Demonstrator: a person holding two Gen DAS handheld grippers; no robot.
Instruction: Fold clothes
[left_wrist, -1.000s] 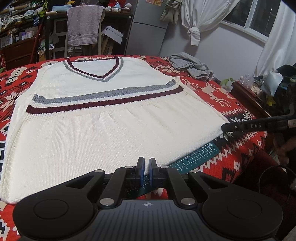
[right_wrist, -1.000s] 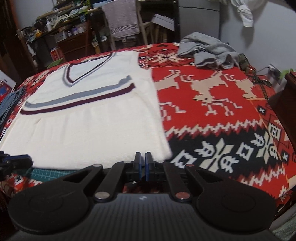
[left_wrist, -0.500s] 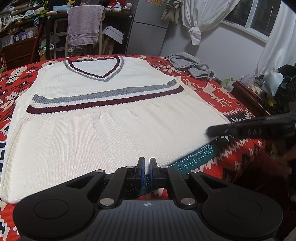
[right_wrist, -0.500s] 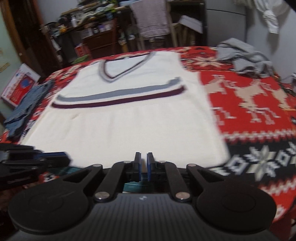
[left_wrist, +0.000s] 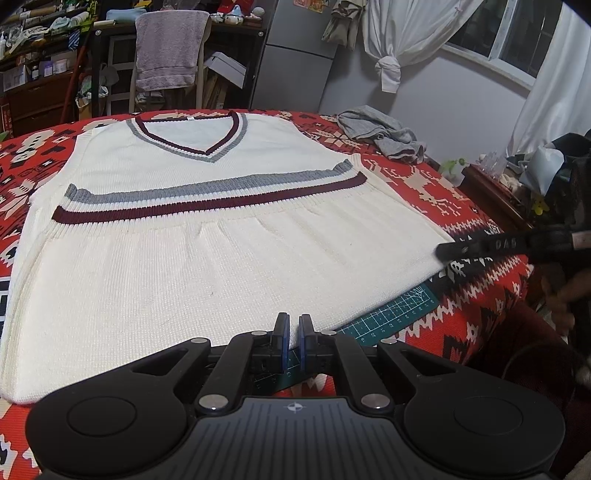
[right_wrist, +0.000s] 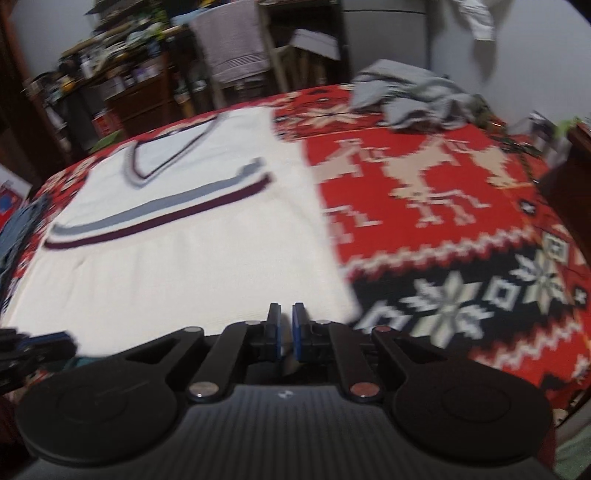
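A white knit vest with grey and maroon stripes and a V-neck lies flat, front up, on the red patterned blanket. My left gripper sits at the middle of the near hem, jaws almost together; no cloth shows pinched between them. The right gripper comes in from the right, its tip at the vest's lower right corner. In the blurred right wrist view the vest fills the left half, and the right gripper is shut low over the hem near that corner. The left gripper shows at the far left.
A crumpled grey garment lies at the blanket's far right. A green cutting mat peeks out under the hem. Blue folded cloth sits at the left edge. A dark side table stands right; a towel-draped chair behind.
The right gripper swung left over the vest's corner, then drew back right to about where it began. The left gripper and the vest have stayed put.
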